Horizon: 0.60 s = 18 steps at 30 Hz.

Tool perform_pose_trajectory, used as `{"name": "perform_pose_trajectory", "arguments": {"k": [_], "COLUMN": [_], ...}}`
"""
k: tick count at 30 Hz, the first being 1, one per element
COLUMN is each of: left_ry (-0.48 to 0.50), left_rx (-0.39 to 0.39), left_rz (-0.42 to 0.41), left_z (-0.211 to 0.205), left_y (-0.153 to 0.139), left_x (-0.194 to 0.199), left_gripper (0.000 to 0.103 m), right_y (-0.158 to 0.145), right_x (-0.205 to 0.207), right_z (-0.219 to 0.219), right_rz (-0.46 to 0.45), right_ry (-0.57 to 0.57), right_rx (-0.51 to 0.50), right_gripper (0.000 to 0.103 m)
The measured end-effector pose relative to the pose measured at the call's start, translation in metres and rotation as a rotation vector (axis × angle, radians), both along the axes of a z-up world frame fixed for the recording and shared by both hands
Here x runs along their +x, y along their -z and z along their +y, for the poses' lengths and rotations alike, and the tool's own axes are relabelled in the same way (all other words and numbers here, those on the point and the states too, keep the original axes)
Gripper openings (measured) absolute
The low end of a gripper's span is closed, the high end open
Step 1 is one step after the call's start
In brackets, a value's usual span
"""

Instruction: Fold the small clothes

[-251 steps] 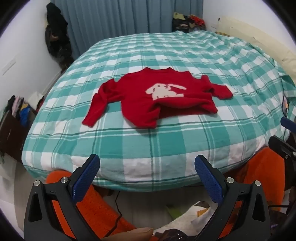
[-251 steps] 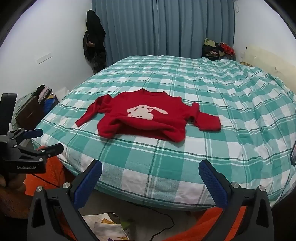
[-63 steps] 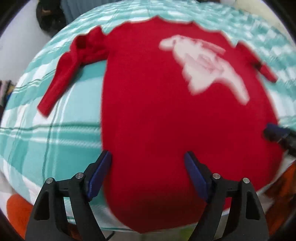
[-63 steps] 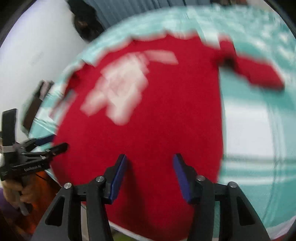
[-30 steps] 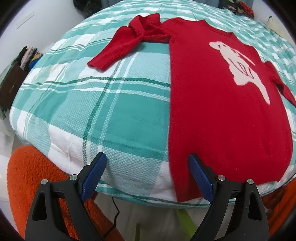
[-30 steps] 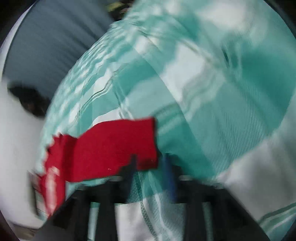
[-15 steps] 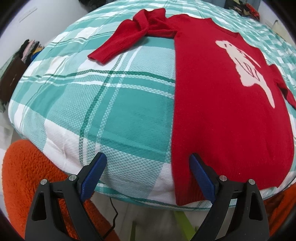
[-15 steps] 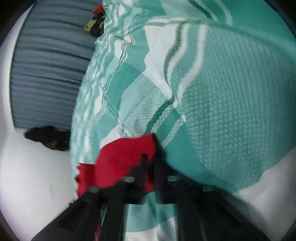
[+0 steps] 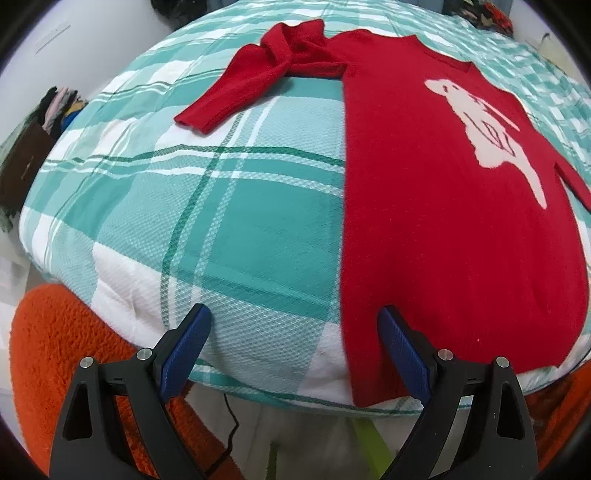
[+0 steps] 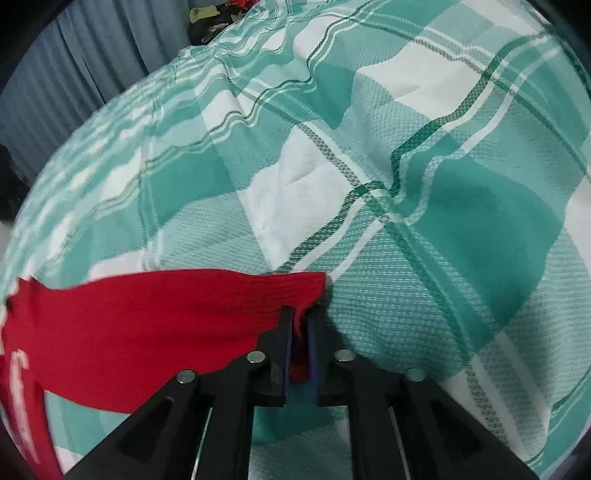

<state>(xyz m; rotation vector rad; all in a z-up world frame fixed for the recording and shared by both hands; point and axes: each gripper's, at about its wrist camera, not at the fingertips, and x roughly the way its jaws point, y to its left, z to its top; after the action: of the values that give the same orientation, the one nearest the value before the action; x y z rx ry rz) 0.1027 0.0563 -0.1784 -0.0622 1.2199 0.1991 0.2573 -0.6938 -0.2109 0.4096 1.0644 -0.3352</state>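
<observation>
A red sweater (image 9: 443,206) with a white animal on its chest lies flat on the green checked bedcover (image 9: 221,206). Its left sleeve (image 9: 251,85) is bunched at the shoulder and runs down-left. My left gripper (image 9: 295,347) hangs open over the bed's near edge, its right pad just above the sweater's lower left corner, touching nothing. In the right wrist view my right gripper (image 10: 299,325) has the cuff of the other sleeve (image 10: 166,317) pinched between its pads, held slightly off the bedcover (image 10: 443,221). Its jaws are opening a little, with the cuff still between them.
An orange fluffy rug (image 9: 55,339) and a black cable (image 9: 229,417) lie on the floor below the bed's edge. Stacked clothes (image 9: 55,107) sit at the left wall. Grey-blue curtains (image 10: 74,74) and a heap of clothes (image 10: 210,18) stand beyond the bed.
The right gripper closed on the sleeve cuff, then turned and drew it outward, so the sleeve now stretches away to the left. The left gripper has stayed where it was.
</observation>
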Motion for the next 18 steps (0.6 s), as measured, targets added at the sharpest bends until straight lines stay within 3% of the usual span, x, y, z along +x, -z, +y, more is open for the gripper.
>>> {"name": "perform_pose_trajectory", "arguments": {"k": [2, 5, 6, 9, 11, 13, 14, 16, 18], "left_ry": [0.001, 0.048, 0.068, 0.125, 0.147, 0.168, 0.176, 0.17, 0.151], "left_rx": [0.008, 0.03, 0.038, 0.048, 0.037, 0.04, 0.052, 0.075, 0.069], "left_rz": [-0.016, -0.079, -0.089, -0.084, -0.072, -0.055, -0.05, -0.061, -0.063], "left_z": [-0.001, -0.014, -0.02, -0.041, -0.051, -0.057, -0.057, -0.053, -0.041], "left_y": [-0.006, -0.02, -0.022, -0.02, -0.018, -0.017, -0.019, -0.022, -0.022], "left_x": [-0.001, -0.002, -0.001, 0.004, 0.005, 0.0, -0.003, -0.011, -0.015], "left_gripper": [0.091, 0.091, 0.091, 0.091, 0.091, 0.091, 0.091, 0.091, 0.091], "right_y": [-0.012, -0.05, -0.058, -0.055, -0.034, -0.008, 0.002, 0.0, -0.015], "right_x": [-0.006, -0.017, -0.019, -0.003, 0.006, 0.005, -0.001, -0.024, -0.049], "right_z": [-0.005, 0.01, 0.019, 0.042, 0.053, 0.051, 0.042, 0.02, 0.008], "right_rz": [-0.015, -0.086, -0.113, -0.167, -0.11, 0.001, 0.033, 0.002, -0.017], "right_ry": [0.013, -0.018, -0.064, -0.205, -0.235, -0.172, -0.114, 0.024, 0.129], "right_rx": [0.008, -0.115, -0.098, 0.14, 0.206, 0.121, 0.056, 0.009, -0.061], "right_gripper": [0.034, 0.034, 0.034, 0.034, 0.033, 0.027, 0.003, 0.0, 0.008]}}
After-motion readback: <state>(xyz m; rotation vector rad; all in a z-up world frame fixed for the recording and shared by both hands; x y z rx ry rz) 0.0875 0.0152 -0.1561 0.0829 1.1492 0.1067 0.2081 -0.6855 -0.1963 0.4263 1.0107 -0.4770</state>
